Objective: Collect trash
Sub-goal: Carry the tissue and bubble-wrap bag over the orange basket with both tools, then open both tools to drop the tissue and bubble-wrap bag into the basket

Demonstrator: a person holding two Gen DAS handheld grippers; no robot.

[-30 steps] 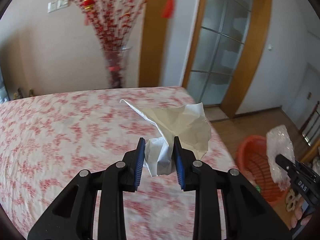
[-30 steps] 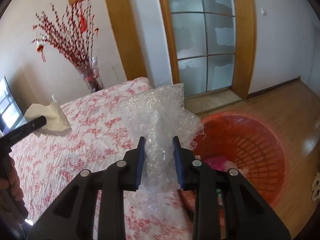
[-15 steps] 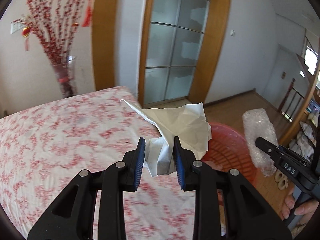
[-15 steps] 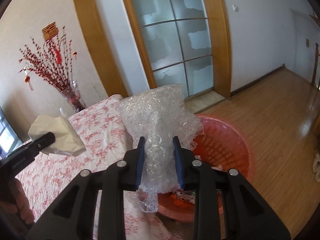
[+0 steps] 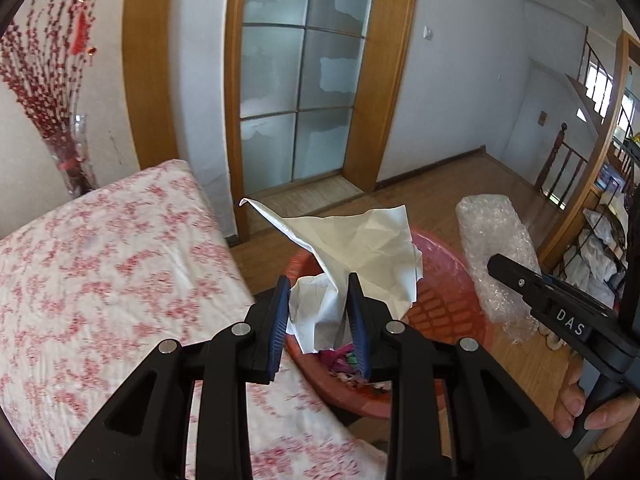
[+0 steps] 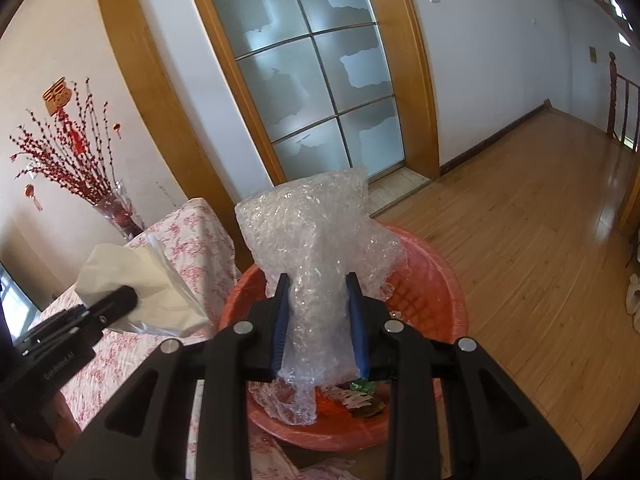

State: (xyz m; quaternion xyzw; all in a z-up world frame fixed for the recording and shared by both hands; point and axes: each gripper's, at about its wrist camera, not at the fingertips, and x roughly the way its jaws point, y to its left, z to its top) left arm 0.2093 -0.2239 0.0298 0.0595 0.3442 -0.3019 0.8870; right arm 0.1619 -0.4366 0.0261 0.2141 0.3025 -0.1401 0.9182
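Note:
My left gripper (image 5: 318,312) is shut on a crumpled white paper (image 5: 360,248) and holds it in the air over the near rim of a red plastic basket (image 5: 448,304) on the floor. My right gripper (image 6: 318,312) is shut on a wad of clear bubble wrap (image 6: 316,240) above the same basket (image 6: 436,280), which holds some trash at the bottom. The bubble wrap also shows in the left wrist view (image 5: 496,256), and the paper in the right wrist view (image 6: 140,284).
A bed with a red-flowered white cover (image 5: 100,272) lies to the left of the basket. A glass vase of red branches (image 5: 68,152) stands by the wall. A frosted glass door (image 5: 296,80) is behind, and a wooden floor (image 6: 540,220) runs to the right.
Both grippers have swung to the right, away from over the bed to above the red basket, each still holding its item.

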